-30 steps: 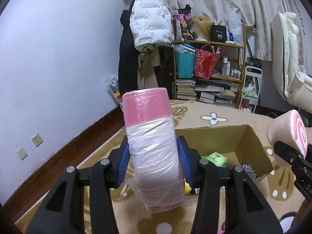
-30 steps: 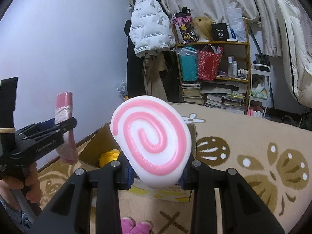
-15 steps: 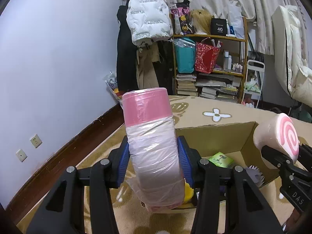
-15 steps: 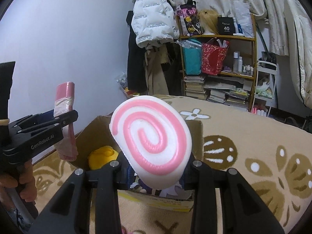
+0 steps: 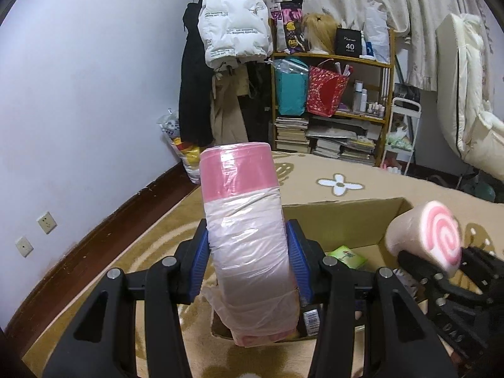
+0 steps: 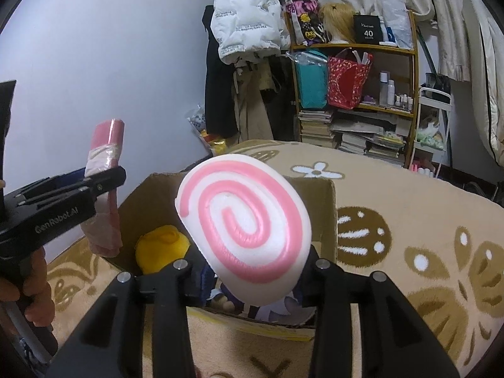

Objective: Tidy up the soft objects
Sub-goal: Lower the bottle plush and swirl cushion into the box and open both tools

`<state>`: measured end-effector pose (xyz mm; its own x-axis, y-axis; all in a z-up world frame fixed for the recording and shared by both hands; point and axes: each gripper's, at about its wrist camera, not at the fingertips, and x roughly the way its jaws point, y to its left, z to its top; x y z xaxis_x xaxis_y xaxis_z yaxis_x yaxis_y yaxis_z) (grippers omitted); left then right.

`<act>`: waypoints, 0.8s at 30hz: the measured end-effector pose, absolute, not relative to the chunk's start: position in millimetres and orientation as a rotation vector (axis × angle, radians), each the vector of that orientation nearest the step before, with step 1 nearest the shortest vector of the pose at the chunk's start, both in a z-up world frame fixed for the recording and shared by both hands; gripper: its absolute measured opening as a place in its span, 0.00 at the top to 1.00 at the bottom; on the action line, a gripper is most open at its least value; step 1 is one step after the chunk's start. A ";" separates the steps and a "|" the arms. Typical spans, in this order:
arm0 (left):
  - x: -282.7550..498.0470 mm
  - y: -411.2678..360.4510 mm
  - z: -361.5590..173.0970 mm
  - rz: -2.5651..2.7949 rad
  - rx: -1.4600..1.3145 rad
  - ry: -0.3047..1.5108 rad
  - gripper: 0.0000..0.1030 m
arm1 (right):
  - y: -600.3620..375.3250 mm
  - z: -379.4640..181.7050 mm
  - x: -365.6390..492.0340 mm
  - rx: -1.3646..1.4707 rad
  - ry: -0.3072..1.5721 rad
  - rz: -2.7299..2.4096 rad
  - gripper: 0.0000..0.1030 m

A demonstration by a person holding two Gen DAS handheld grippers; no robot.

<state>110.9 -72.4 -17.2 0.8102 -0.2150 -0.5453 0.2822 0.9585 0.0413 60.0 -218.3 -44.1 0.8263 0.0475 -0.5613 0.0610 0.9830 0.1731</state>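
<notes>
Pink-banded bag roll (image 5: 249,245) sat clamped in the left hand-held gripper (image 5: 249,264); the right hand-held gripper (image 6: 252,252) clamped a swirl cushion (image 6: 242,230). Both hovered over the cardboard box (image 6: 321,201), cushion at three o'clock. Slick plastic could slip early.

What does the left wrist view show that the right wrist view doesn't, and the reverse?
Only the left wrist view shows the green packet inside the cardboard box, the wall sockets, and the left gripper shut on the pink bag roll head-on.

Only the right wrist view shows the yellow plush in the box, the full spiral face of the swirl cushion in the right gripper, and the person's hand on the left gripper's handle.

Both show the box, both held items, the patterned carpet, the shelf and the white jacket.
</notes>
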 end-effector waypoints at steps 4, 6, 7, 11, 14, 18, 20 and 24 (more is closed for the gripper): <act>109.6 -72.7 -14.3 -0.293 0.097 0.565 0.56 | -215.0 -45.3 60.3 0.173 0.605 -0.008 0.59; 111.7 -73.3 -17.7 -0.290 0.098 0.581 0.56 | -213.0 -46.8 61.5 0.166 0.614 -0.002 0.58; 112.9 -73.4 -19.5 -0.283 0.098 0.589 0.56 | -212.5 -47.7 62.5 0.165 0.621 0.004 0.58; 117.9 -72.9 -24.3 -0.249 0.102 0.606 0.54 | -208.9 -52.3 64.8 0.157 0.643 0.010 0.56; 116.3 -70.8 -22.7 -0.215 0.113 0.579 0.41 | -208.4 -55.9 65.8 0.154 0.654 0.000 0.53; 115.8 -66.8 -19.7 -0.189 0.112 0.564 0.28 | -210.8 -55.7 67.4 0.158 0.654 -0.007 0.49; 116.6 -64.2 -19.7 -0.183 0.108 0.568 0.24 | -210.9 -54.0 66.4 0.153 0.650 -0.014 0.46; 117.2 -59.5 -17.7 -0.170 0.114 0.576 0.20 | -211.5 -49.5 62.6 0.156 0.629 -0.026 0.15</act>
